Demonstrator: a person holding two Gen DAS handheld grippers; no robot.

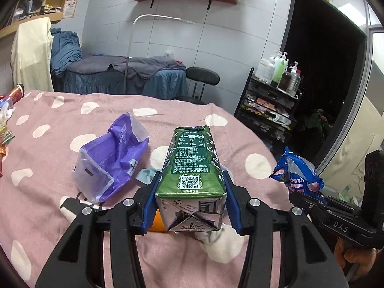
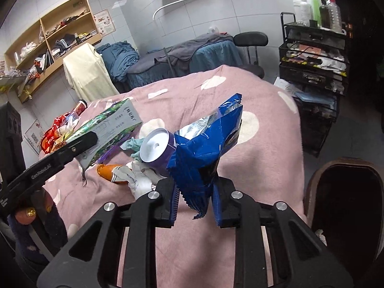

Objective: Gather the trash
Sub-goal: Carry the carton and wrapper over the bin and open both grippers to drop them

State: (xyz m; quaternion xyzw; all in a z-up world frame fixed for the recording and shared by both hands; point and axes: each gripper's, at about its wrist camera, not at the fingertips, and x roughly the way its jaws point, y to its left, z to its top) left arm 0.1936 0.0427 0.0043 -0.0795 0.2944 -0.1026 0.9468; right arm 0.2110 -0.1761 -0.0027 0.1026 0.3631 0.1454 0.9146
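In my left gripper [image 1: 189, 192] I hold a green drink carton [image 1: 192, 165], my blue pads pressed against its two sides near the folded bottom end, so it sticks out forward above the pink spotted blanket [image 1: 48, 216]. My right gripper [image 2: 195, 199] pinches a crumpled blue snack wrapper [image 2: 204, 153] by its lower crimped edge; the jaws are almost together, with only the foil between them.

So two pieces of trash are picked up, and neither is dropped anywhere yet. To my right, beside the bed, I see a dark bin [image 2: 343, 206] with an open mouth; I judge that is where both should go.

Plenty is left on the blanket. A purple plastic bag [image 1: 112, 163] lies open just beside the carton. Nearer me sit a purple-sided cup [image 2: 157, 147] on its side, an orange tube [image 2: 109, 171] and some crumpled white tissue [image 2: 141, 182], close together. Further off, at the blanket's far left edge, there is a heap of red and clear wrappers [image 2: 57, 132]. I judge the task is at an early stage.
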